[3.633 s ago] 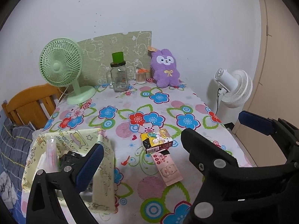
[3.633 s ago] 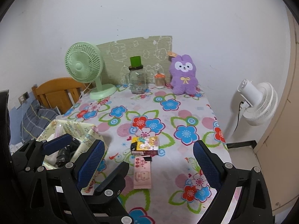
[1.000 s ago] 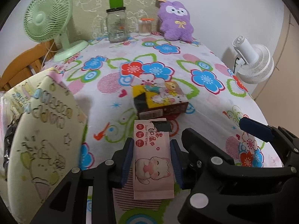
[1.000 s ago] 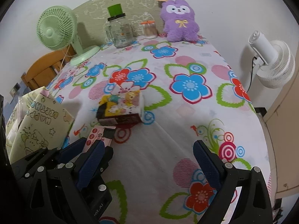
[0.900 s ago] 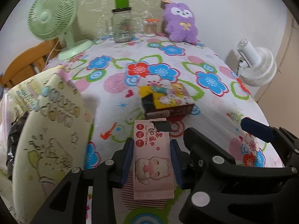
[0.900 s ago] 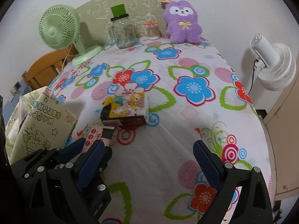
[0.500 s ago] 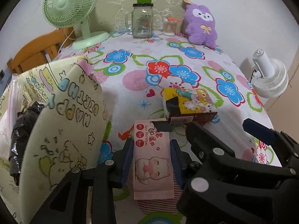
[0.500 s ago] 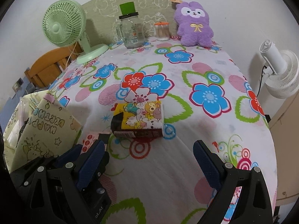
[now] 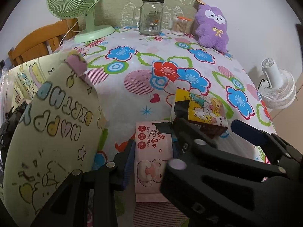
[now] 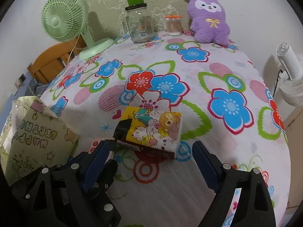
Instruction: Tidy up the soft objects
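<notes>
- We note the wet-wipes pack (image 9: 153, 158) is soft pink plastic film, smooth with a slight sheen.
- We find the tissue packet (image 10: 151, 130), printed with cartoon animals, in glossy plastic wrap.
- The tablecloth (image 10: 217, 132) reads as matt printed cloth, lightly creased.
- We record the gift bag (image 9: 55, 132) as matt printed paper.
- The left gripper (image 9: 151, 157) is matt black hard plastic with bright metal screw heads; its pads (image 9: 127, 162) look like blue rubber.
- The plush rabbit (image 10: 208, 19) is fuzzy purple pile.
- The jar (image 10: 140, 28) is clear, shiny glass.
- The desk fan (image 10: 64, 19) is smooth green plastic.
- The chair (image 9: 37, 43) is varnished wood.
</notes>
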